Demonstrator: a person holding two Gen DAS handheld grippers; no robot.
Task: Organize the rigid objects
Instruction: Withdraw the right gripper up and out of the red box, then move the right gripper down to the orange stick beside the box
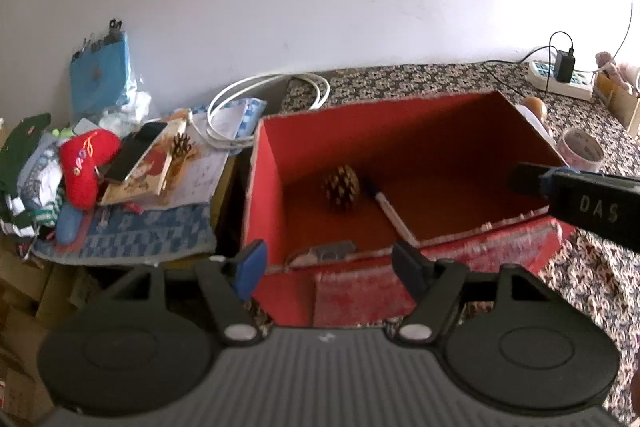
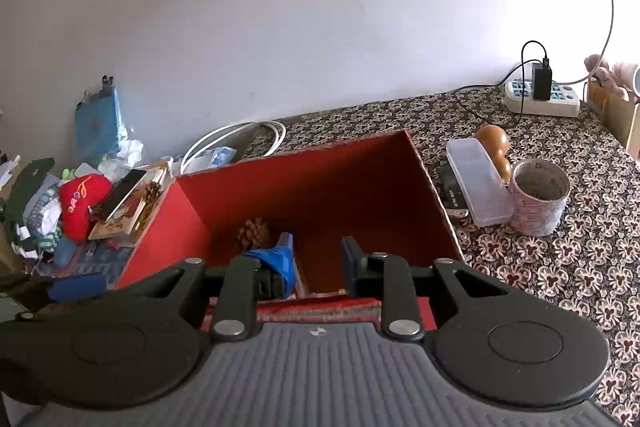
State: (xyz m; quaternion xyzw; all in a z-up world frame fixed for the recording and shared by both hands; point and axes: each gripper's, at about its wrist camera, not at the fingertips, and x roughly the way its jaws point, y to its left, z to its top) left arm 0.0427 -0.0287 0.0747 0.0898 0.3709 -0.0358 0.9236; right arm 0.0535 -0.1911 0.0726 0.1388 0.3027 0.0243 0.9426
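A brown pine cone [image 1: 341, 187] and white marker pen [image 1: 390, 213] already lie in the red cardboard box [image 1: 400, 131]. At three o'clock on the patterned bench [image 2: 560, 259], the clear plastic case [image 2: 478, 181] and tape roll [image 2: 540, 197] still wait. Left gripper [image 1: 334, 263] and right gripper [image 2: 318, 263]: fingers apart, empty.

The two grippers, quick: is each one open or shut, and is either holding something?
Left gripper: open, holding nothing, just above the red box.
Right gripper: open, nothing between its fingers, over the same box.

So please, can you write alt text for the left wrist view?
An open red box on a patterned table holds a pinecone and a marker. The left claw, open and empty, hovers at its near wall. Clutter lies on the left.
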